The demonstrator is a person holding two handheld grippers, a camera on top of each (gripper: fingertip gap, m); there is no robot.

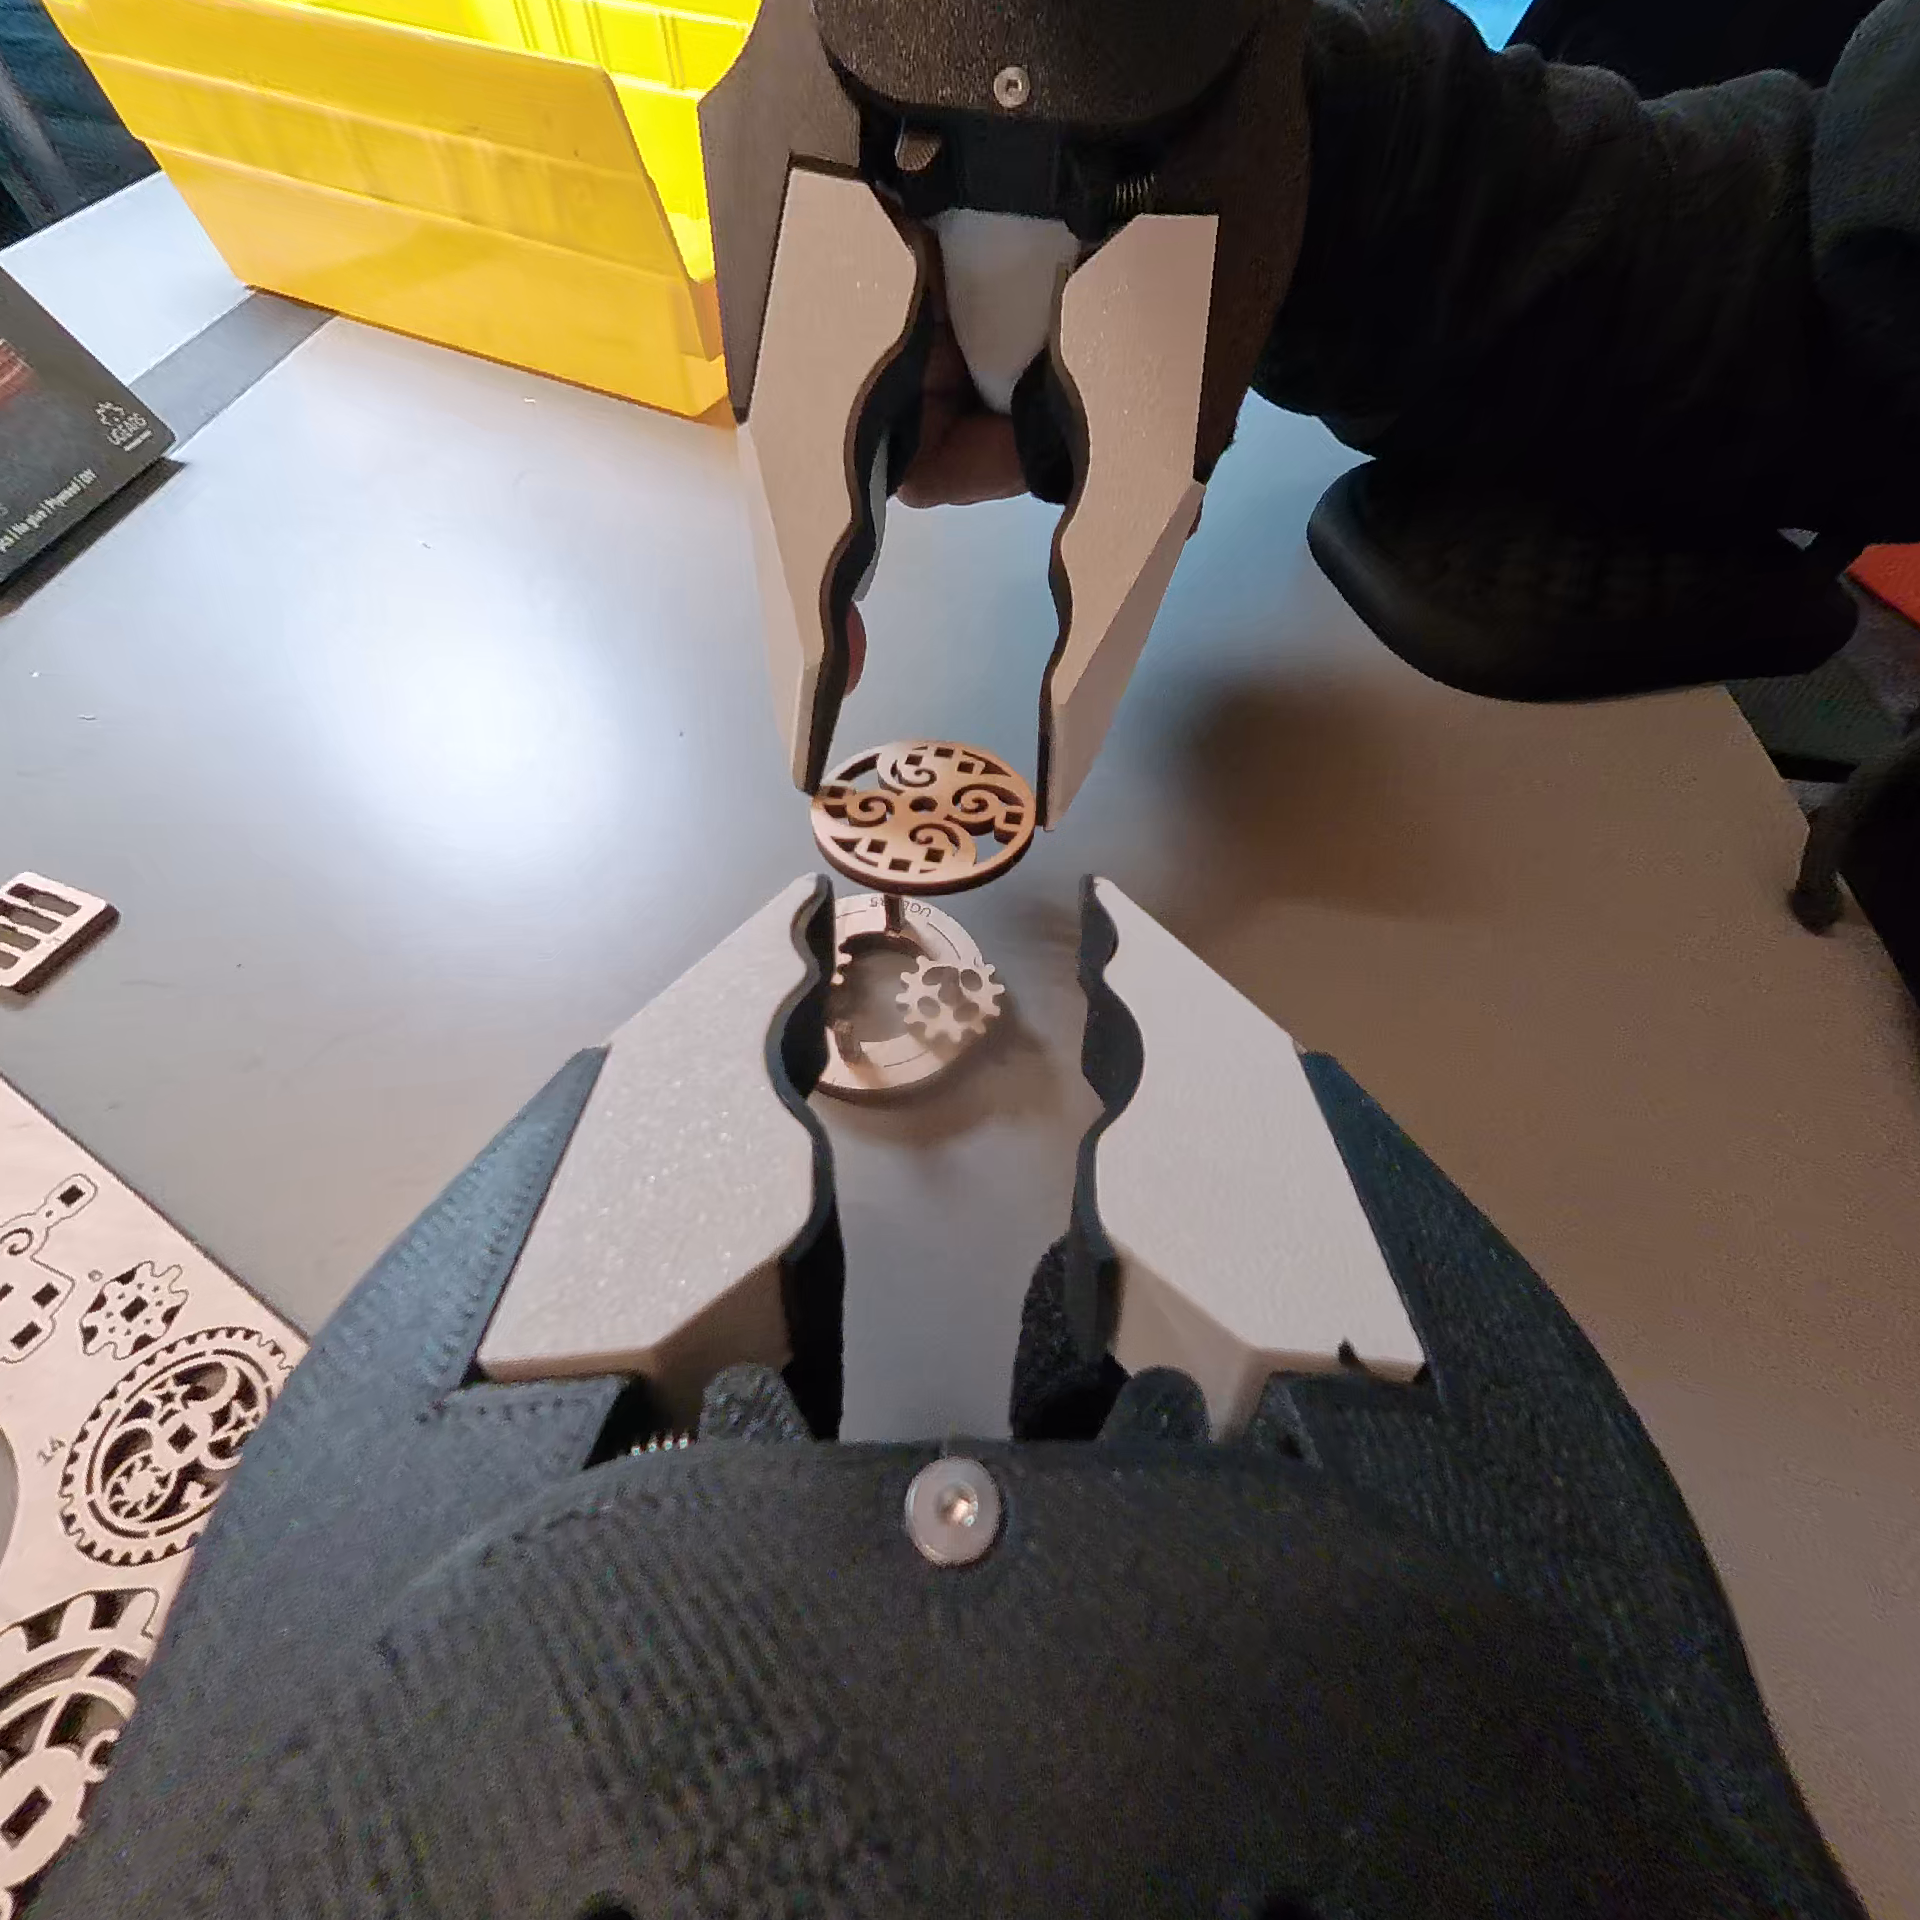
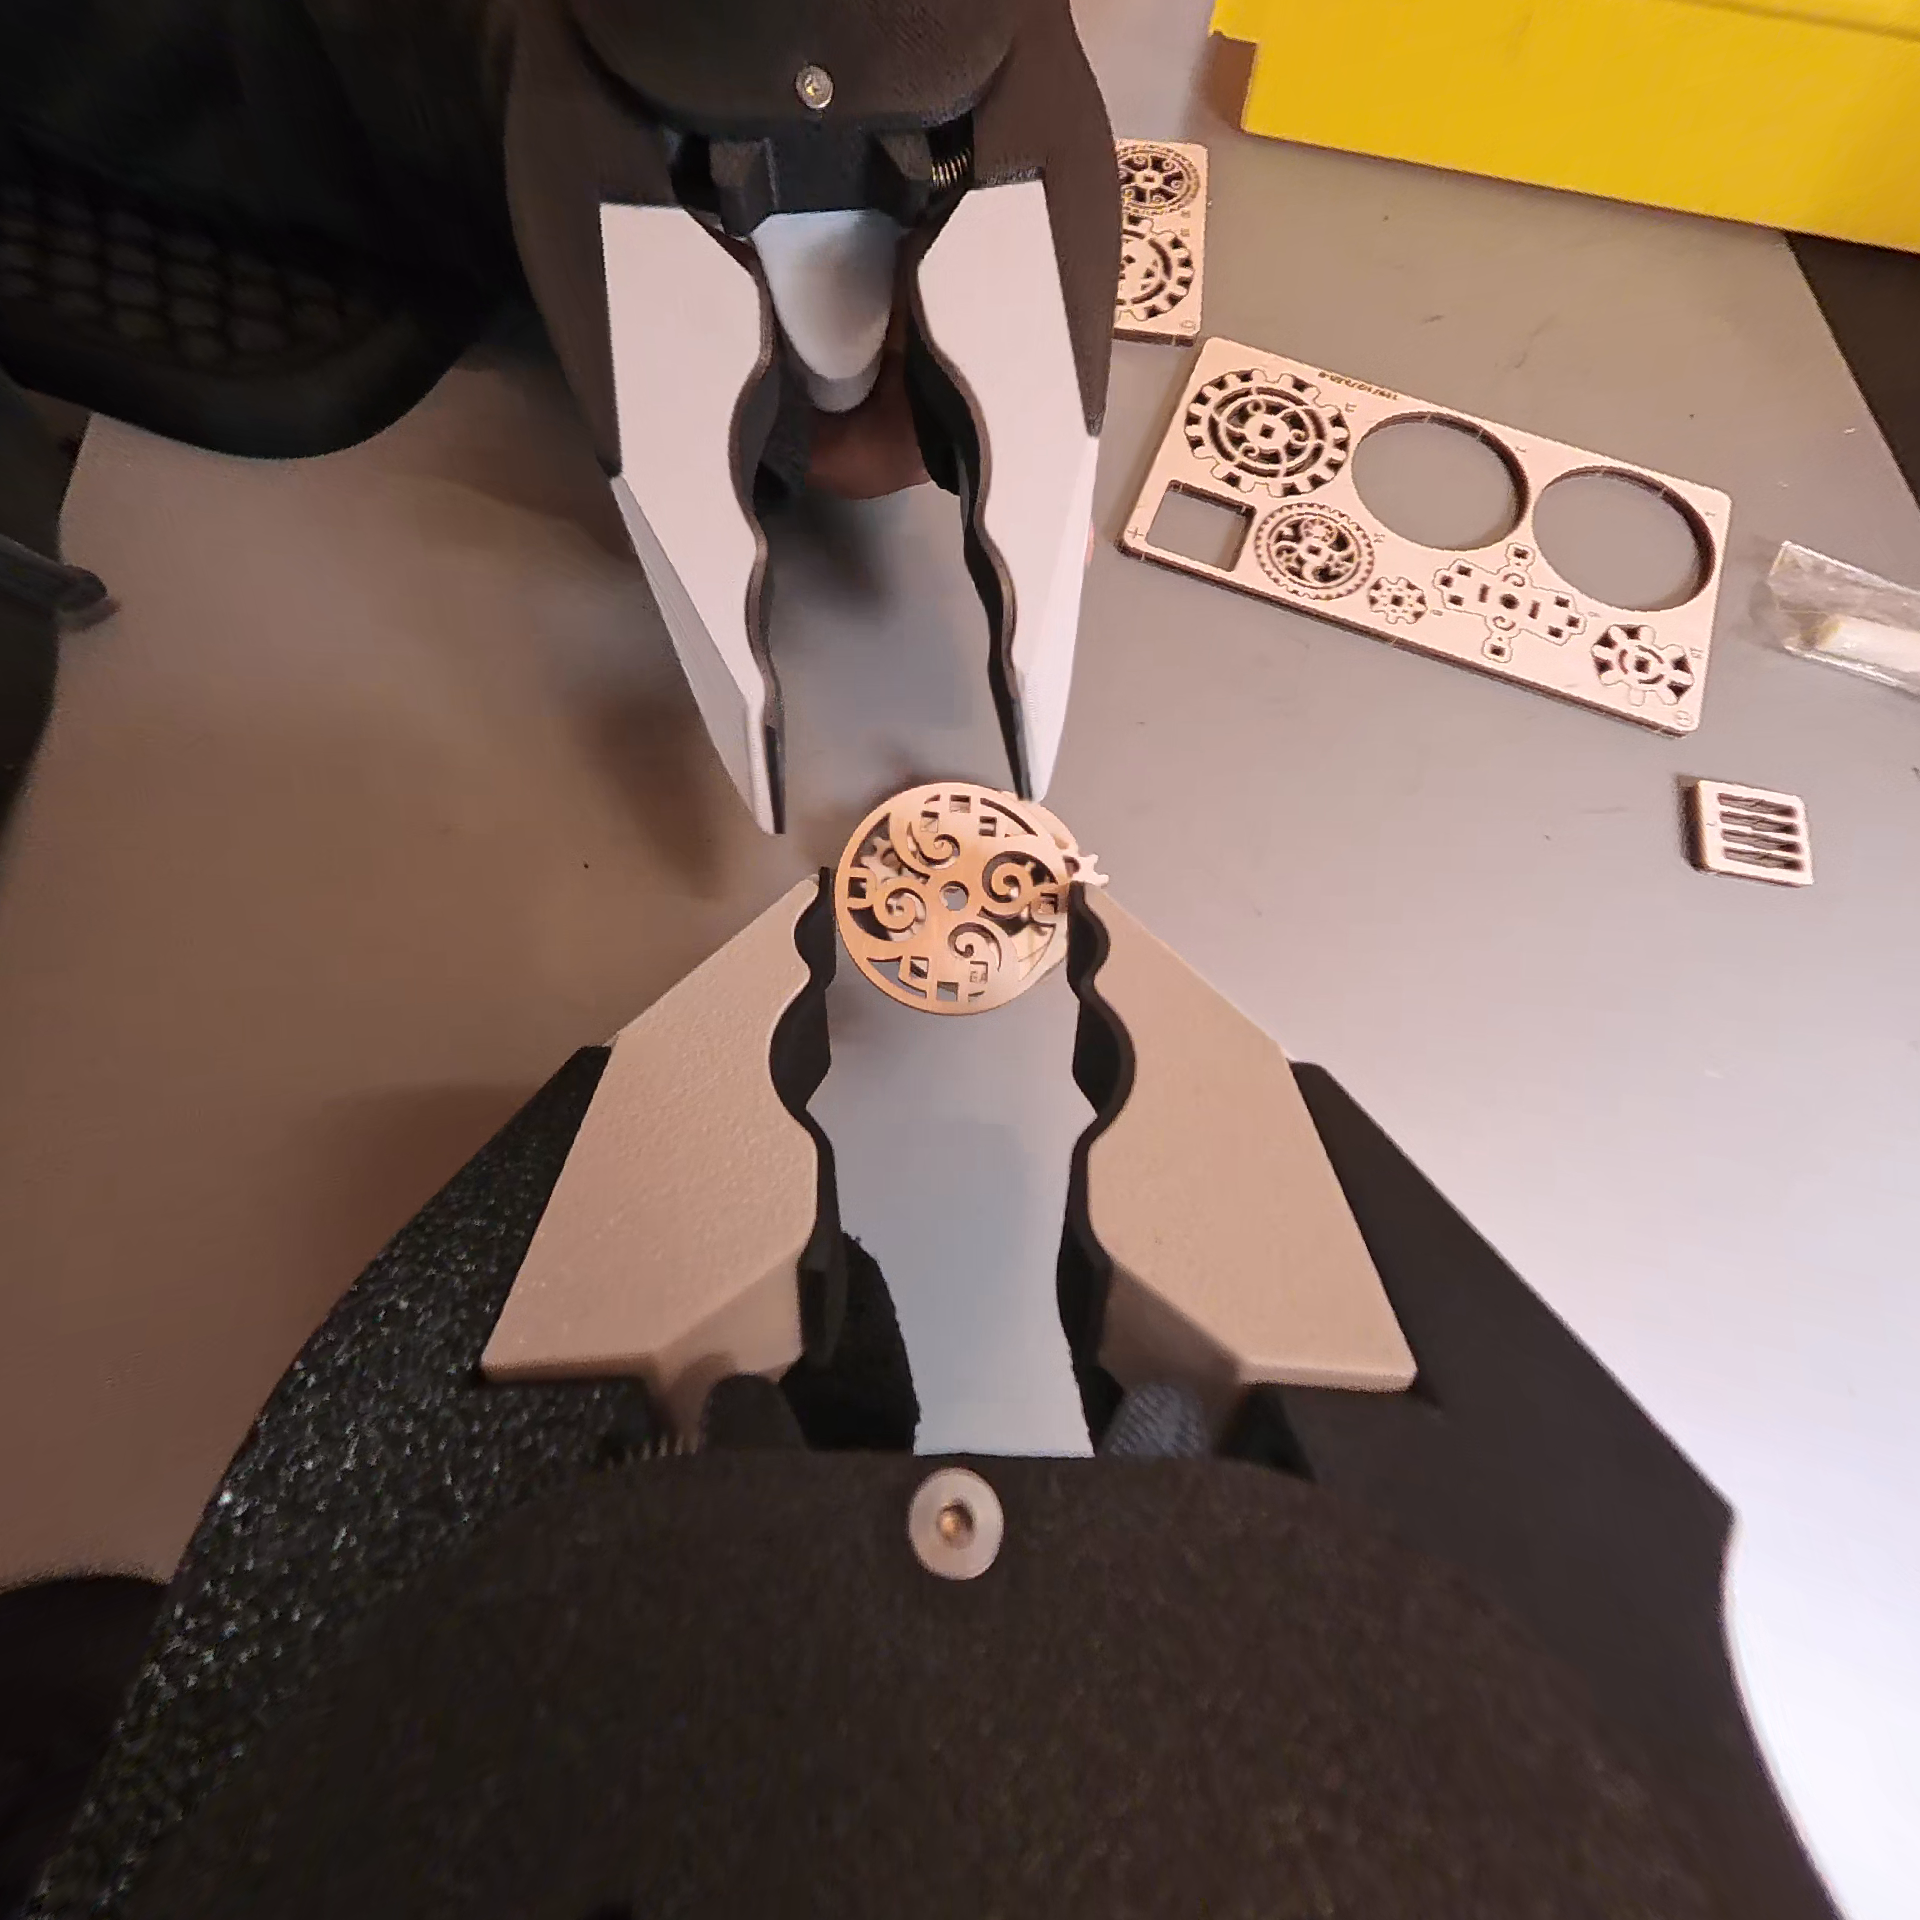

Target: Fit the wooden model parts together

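Grey bench [image 2: 1455,1039] is carrying a yellow bin [image 1: 416,197] at the far side from the wooden disc [image 1: 924,816]. Parts sheet [image 2: 1423,551] is lying well apart from the disc. Right gripper [image 2: 951,914] is pinching the disc by its rim, above the ring base [image 1: 904,1018]. Left gripper [image 1: 951,925] is hanging spread, straddling the base. Small gear [image 1: 950,1000] is sitting on the base, under the disc.

the right gripper [image 1: 928,805] pinches a carved wooden disc [image 1: 924,819] by its rim above a wooden ring base [image 1: 902,1000] holding a small gear [image 1: 949,998], between the spread fingers of the left gripper [image 1: 951,894].
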